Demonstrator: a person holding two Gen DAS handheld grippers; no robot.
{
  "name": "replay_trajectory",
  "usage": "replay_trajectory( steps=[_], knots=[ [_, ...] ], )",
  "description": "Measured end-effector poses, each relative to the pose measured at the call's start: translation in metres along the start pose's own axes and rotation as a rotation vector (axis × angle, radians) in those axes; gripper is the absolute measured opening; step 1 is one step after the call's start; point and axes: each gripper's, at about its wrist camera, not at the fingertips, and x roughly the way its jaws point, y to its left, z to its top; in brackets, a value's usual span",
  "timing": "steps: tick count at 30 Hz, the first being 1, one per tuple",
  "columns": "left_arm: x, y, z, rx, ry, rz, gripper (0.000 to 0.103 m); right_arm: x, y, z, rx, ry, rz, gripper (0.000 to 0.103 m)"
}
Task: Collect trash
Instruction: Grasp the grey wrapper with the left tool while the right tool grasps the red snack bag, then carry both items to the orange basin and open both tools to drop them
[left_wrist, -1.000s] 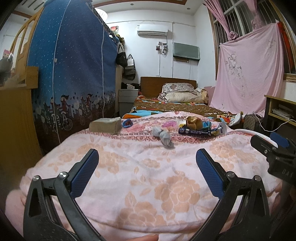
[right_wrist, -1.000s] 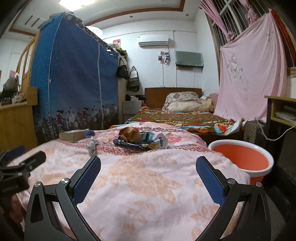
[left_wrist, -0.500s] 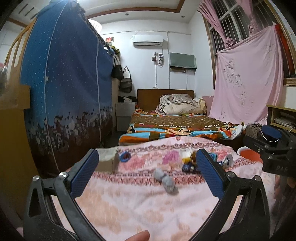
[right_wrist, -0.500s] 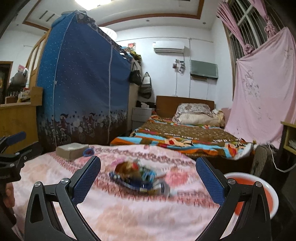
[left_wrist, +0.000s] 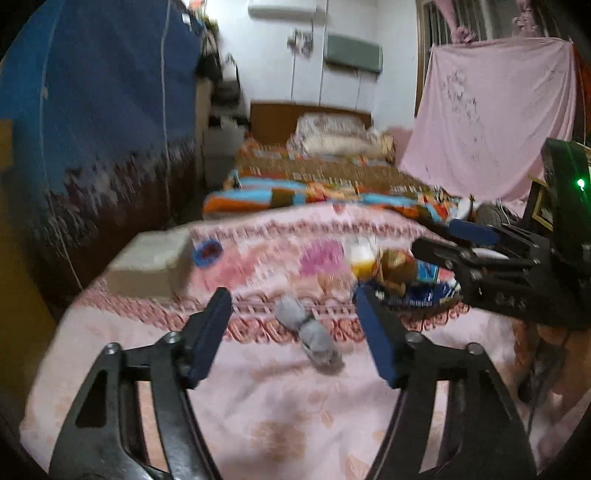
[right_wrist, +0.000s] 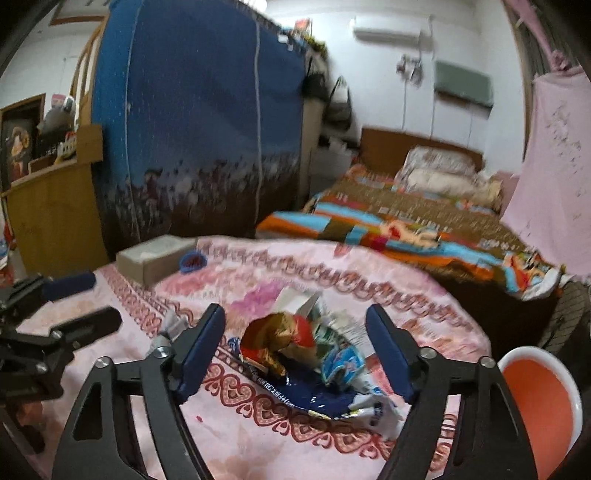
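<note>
Nothing is collected yet: both wide-open grippers, left gripper (left_wrist: 293, 328) and right gripper (right_wrist: 295, 345), are hovering over the crumpled grey wrapper (left_wrist: 308, 328) and the colourful foil wrapper pile (right_wrist: 310, 354); the orange plastic basin (right_wrist: 537, 402) is waiting.

My left gripper (left_wrist: 293, 334) sits at bottom centre of its own view, jaws wide apart, nothing btwn the blue pads (left_wrist: 210, 334). My right gripper (right_wrist: 295, 354) is likewise bottom centre in its view, jaws wide. In left cam the right gripper comes in from the right edge, mid-height, w/ my hand (left_wrist: 554, 347) under it. Left gripper shows at left edge of right cam.
</note>
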Motion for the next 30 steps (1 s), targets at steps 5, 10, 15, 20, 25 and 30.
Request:
replay_trajectory(
  steps=[5, 10, 15, 20, 25, 30],
  knots=[
    [0.024, 0.009, -0.004, -0.093, 0.144, -0.106, 0.033, 0.026, -0.009, -0.002, 0.042, 0.109, 0.085, 0.058],
    [0.046, 0.007, -0.008, -0.136, 0.260, -0.151, 0.022, 0.043, -0.010, -0.006, 0.056, 0.179, 0.115, 0.058],
    [0.053, 0.007, -0.009, -0.148, 0.307, -0.155, 0.006, 0.053, -0.014, -0.008, 0.067, 0.209, 0.125, 0.029],
    [0.046, 0.006, -0.006, -0.143, 0.271, -0.142, 0.003, 0.051, -0.019, -0.009, 0.087, 0.194, 0.144, 0.011],
    [0.037, -0.003, 0.001, -0.099, 0.194, -0.128, 0.002, 0.033, -0.023, -0.007, 0.101, 0.102, 0.169, 0.011],
    [0.025, -0.028, 0.019, -0.014, 0.069, -0.139, 0.003, 0.004, -0.039, -0.006, 0.163, -0.046, 0.180, 0.011]
  ],
)
